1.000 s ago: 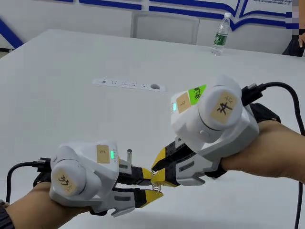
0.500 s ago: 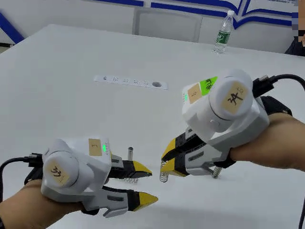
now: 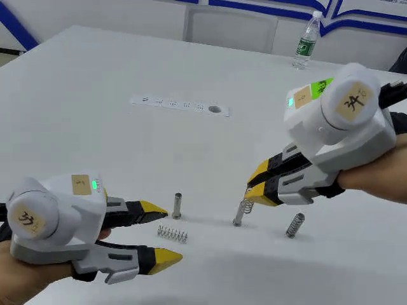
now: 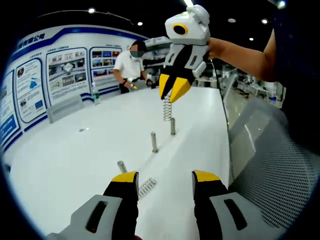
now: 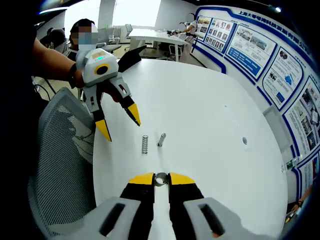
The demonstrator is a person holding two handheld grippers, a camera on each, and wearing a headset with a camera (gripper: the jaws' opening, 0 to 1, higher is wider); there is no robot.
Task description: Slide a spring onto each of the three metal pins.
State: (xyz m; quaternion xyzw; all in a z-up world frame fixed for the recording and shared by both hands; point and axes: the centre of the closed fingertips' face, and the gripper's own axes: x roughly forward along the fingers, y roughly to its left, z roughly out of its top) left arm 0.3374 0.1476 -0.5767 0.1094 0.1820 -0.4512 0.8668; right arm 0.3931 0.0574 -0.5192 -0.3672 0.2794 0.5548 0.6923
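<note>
Three metal pins stand in a row on the white table point(image 3: 89, 114). The left pin point(image 3: 177, 205) is bare. My right gripper point(image 3: 256, 185) is shut on a spring point(image 3: 247, 205) whose lower end hangs beside the top of the middle pin point(image 3: 237, 217). In the right gripper view that spring's end point(image 5: 161, 178) sits between the closed jaws. A spring sits on the right pin point(image 3: 294, 225). Another loose spring point(image 3: 172, 234) lies flat between the jaws of my open left gripper point(image 3: 164, 233). In the left gripper view this spring point(image 4: 146, 186) lies just ahead of the jaws.
A white power strip point(image 3: 181, 105) lies farther back on the table. At the far edge stand a water bottle point(image 3: 307, 39) and a chair point(image 3: 229, 28). A mesh chair point(image 5: 60, 150) is at the near side. A person point(image 4: 131, 65) stands beyond the table.
The two grippers have drawn apart. The left one pulled back to the left and stands open by the loose spring. The right one rose with its spring to the middle pin.
</note>
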